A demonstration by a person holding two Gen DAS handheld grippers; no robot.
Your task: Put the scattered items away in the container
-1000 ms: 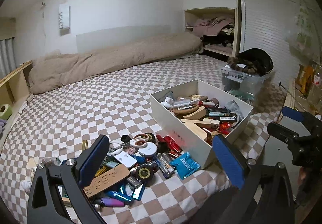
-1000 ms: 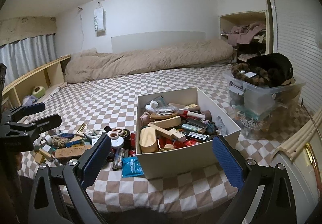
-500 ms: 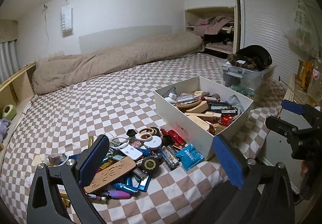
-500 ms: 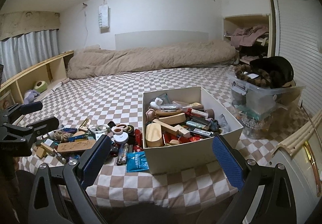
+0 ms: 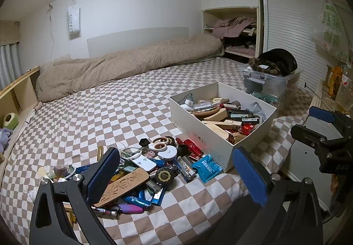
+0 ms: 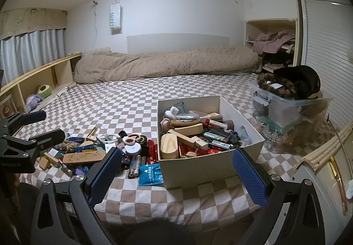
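The left tool (image 5: 176, 176) hangs above the near edge of the bed (image 5: 92, 117) with its blue-padded fingers (image 5: 103, 172) spread wide and nothing between them. Framed in that gap lies the pile of scattered items (image 5: 145, 167): a carved wooden plaque (image 5: 123, 185) at the front, a round black tin (image 5: 164, 175) beside it, a white tape measure (image 5: 168, 152) with pink-handled scissors (image 5: 160, 143) just behind, and a blue packet (image 5: 207, 167) lying close to the near corner of the white box (image 5: 198, 134). The box sits on the checked cover to the right of the pile, already crowded with wooden pieces, tubes and red wrappers.

The right tool (image 6: 176, 176) is likewise spread open and empty, held before the box's (image 6: 198, 170) near wall. This view looks more squarely into the box, showing a rounded wooden block (image 6: 168, 145) against its left wall. It also shows the pile (image 6: 99, 150) from the other side, with a coil of rope (image 6: 68, 145) and small wooden blocks (image 6: 47, 161) at its far-left edge that the left view hides behind its own finger.

Each camera catches the other tool at its margin. A clear storage tub (image 6: 293, 108) holding a black fur-trimmed garment stands beyond the box, and a rolled beige duvet (image 6: 167, 64) lies along the head of the bed.
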